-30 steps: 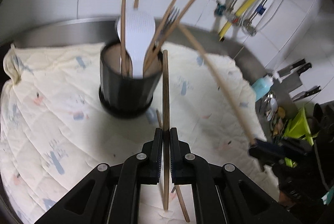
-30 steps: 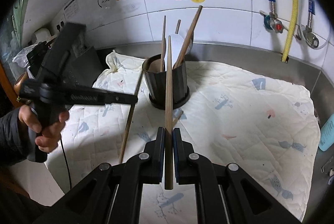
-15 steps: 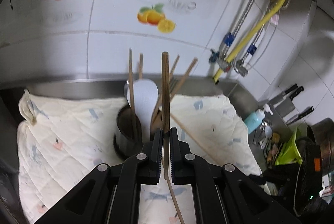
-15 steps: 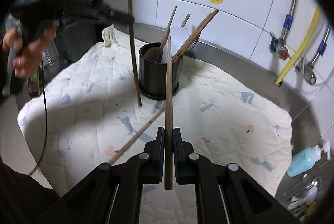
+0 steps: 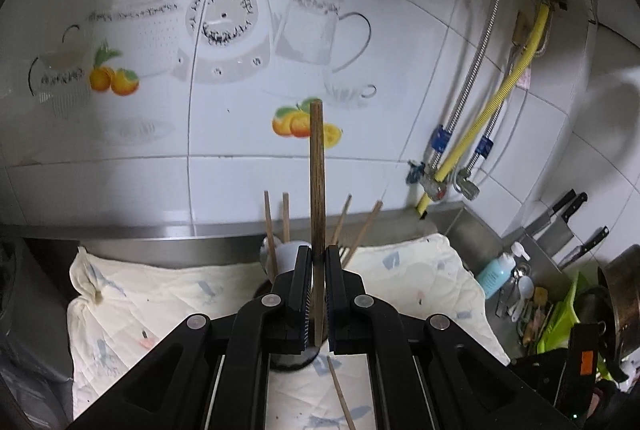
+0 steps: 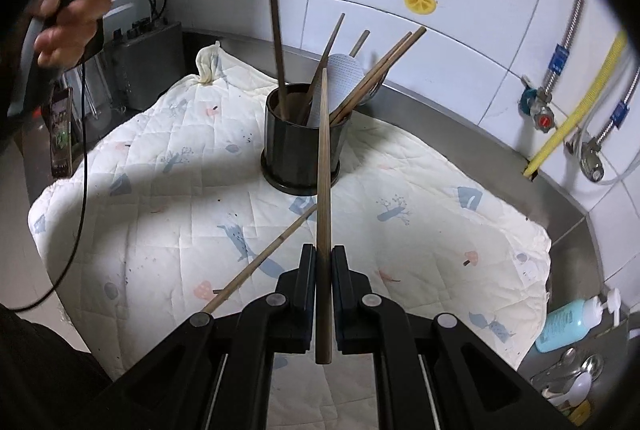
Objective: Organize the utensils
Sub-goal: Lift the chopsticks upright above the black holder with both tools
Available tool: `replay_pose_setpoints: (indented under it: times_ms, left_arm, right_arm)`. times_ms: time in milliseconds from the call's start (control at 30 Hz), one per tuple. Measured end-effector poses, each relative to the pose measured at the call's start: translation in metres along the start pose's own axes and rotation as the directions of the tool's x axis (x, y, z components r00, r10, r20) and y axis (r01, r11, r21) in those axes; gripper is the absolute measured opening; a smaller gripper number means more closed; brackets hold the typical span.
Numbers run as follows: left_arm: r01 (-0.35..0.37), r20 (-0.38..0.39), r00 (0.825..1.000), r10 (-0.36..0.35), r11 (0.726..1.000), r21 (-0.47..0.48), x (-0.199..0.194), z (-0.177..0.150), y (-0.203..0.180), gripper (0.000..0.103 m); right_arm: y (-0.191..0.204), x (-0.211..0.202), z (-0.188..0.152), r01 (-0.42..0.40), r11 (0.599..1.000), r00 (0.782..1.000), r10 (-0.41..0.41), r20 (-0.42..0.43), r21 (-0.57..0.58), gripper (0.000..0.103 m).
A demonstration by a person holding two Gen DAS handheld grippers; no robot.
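Both tongs grip chopsticks; left tongs risen above holder.

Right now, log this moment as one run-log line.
left gripper: shut on chopstick, tip in black holder | right gripper: shut on second chopstick | third chopstick on cloth

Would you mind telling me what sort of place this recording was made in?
Most likely a home kitchen: a steel counter against fruit-decorated wall tiles, kitchen knives on the wall, and a utensil holder of chopsticks.
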State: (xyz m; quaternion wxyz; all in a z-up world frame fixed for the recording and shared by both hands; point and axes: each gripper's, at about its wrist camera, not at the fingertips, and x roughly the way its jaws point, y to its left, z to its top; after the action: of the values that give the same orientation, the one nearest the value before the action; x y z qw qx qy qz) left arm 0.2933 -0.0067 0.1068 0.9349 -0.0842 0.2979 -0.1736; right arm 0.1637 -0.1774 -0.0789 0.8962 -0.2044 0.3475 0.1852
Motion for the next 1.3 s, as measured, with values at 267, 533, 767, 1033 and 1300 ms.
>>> replay_pose_setpoints:
  times_ms: [267, 533, 767, 1033, 1300]
  left_arm:
    - [-0.023, 0.01, 1.0, 0.023, 1.0, -0.012, 0.012, 0.013, 0.011, 0.006]
    - [-0.044, -0.028, 0.999, 0.043, 0.999, -0.025, 0.04, 0.01, 0.024, 0.006]
    - [-0.069, -0.071, 0.995, 0.068, 0.998, -0.012, 0.057, 0.006, 0.033, 0.006]
    - [-0.082, -0.1, 0.992, 0.08, 0.996, -0.017, 0.069, 0.0, 0.043, 0.006]
    - [-0.097, -0.126, 0.988, 0.094, 0.995, -0.019, 0.079, -0.006, 0.049, 0.006]
  right_arm:
    - [-0.005, 0.0, 0.009, -0.024, 0.999, 0.999, 0.022, 0.045, 0.041, 0.01]
    - [0.0, 0.006, 0.016, -0.007, 0.999, 1.0, 0.008, 0.007, -0.048, 0.01]
    - [0.0, 0.013, 0.021, 0.028, 0.99, 0.998, -0.035, -0.047, -0.139, 0.01]
    - [0.001, 0.014, 0.031, 0.036, 0.985, 0.998, -0.043, -0.039, -0.17, 0.01]
    - [-0.005, 0.023, 0.04, -0.035, 0.999, 0.999, 0.037, 0.035, -0.035, 0.01]
